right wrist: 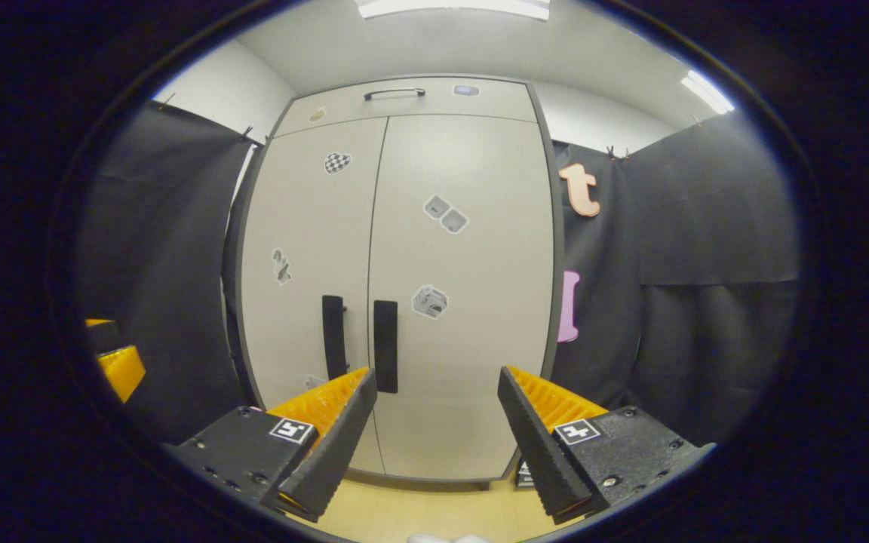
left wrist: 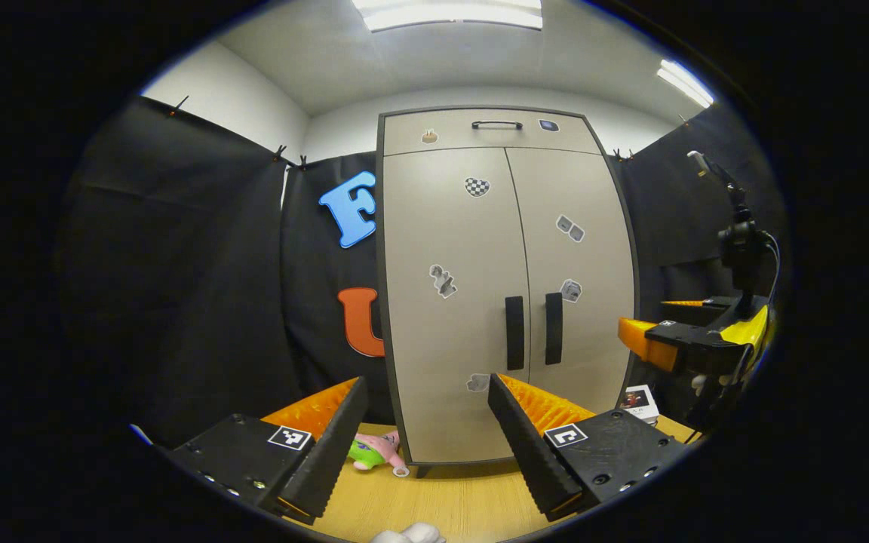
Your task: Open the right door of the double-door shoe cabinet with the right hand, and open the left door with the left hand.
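A tall beige shoe cabinet [left wrist: 506, 302] stands ahead with both doors closed. Two black vertical handles sit side by side at the middle seam: the left door handle [left wrist: 514, 332] and the right door handle [left wrist: 554, 329]. My left gripper [left wrist: 428, 426] is open, low in front of the left door and some way off it. The right gripper [left wrist: 634, 335] appears at the far right of the left gripper view, orange and yellow. In the right gripper view the cabinet [right wrist: 404, 279] looms closer; my right gripper [right wrist: 434, 422] is open, just right of the right door handle [right wrist: 385, 345] and short of the door.
The cabinet rests on a light wooden surface [left wrist: 442, 505]. A pink and green plush toy [left wrist: 376, 451] lies at the cabinet's left foot. A small box [left wrist: 640, 402] sits by its right side. A top drawer with a black handle [left wrist: 496, 124] crowns the cabinet.
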A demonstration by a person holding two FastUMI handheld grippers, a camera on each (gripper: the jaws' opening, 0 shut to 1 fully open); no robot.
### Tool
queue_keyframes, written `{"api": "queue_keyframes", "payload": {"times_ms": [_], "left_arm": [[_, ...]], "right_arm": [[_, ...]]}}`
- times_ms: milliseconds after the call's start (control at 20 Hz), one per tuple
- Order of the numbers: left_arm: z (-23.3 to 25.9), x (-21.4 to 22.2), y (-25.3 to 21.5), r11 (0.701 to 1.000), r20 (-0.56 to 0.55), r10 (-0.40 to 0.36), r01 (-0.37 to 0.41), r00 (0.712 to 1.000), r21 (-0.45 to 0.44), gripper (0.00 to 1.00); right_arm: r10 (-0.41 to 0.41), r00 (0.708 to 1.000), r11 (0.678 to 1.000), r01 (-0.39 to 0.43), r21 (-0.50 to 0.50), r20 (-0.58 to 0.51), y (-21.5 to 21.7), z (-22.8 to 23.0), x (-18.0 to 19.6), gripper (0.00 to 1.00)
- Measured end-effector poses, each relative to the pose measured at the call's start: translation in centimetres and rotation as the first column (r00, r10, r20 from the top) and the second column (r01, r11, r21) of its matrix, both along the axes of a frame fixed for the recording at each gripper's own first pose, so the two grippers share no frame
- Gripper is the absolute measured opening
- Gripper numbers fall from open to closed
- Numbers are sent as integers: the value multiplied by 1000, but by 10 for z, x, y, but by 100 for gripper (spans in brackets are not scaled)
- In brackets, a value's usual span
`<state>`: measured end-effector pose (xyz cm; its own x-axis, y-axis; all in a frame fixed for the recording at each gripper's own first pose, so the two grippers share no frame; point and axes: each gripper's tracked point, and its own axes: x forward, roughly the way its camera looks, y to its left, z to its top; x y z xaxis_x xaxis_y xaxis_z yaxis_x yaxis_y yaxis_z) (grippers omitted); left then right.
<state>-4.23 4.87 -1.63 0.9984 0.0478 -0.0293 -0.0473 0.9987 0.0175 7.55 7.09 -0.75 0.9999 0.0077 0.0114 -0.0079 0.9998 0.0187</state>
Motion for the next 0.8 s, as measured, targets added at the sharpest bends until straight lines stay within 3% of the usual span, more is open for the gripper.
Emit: {"api": "queue_keyframes", "payload": {"times_ms": [800], "left_arm": [[10, -29, 59, 984, -3, 179, -179, 984, 6, 96]], "right_arm": [[-9, 998, 1000, 10, 28, -55, 53, -5, 144, 96]]}}
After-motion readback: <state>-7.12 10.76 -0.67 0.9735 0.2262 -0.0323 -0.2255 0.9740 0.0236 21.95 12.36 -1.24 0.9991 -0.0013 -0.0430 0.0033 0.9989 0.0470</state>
